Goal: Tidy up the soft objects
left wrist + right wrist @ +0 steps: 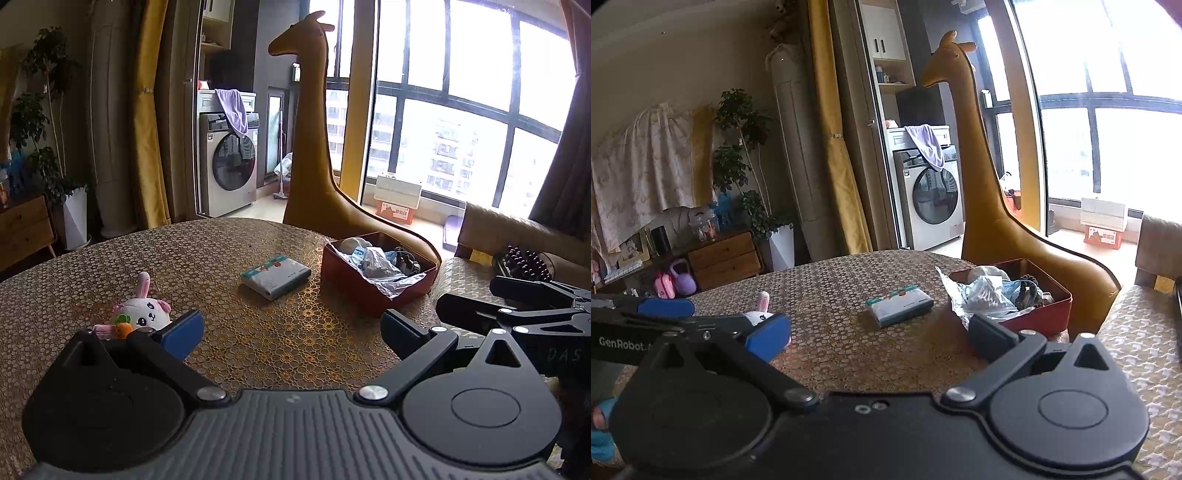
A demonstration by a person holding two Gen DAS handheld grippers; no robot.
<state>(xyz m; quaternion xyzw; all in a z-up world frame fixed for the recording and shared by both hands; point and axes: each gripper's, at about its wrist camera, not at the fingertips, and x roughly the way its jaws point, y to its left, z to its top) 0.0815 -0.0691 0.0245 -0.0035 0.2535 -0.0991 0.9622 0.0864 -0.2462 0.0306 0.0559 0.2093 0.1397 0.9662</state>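
A white plush bunny with pink ears and a small carrot lies on the round table, just beyond my left gripper's blue left fingertip. My left gripper is open, nothing between its fingers. A soft tissue pack lies mid-table. A red box at the table's right edge holds plastic bags, cloth and dark cords. In the right wrist view my right gripper is open and empty, the bunny beyond its left finger, the tissue pack ahead, the red box to the right.
A tall yellow giraffe stool stands behind the table beside the box. A chair with a patterned cover sits on the right, with a dark beaded item on it. The right gripper's black fingers reach in from the right.
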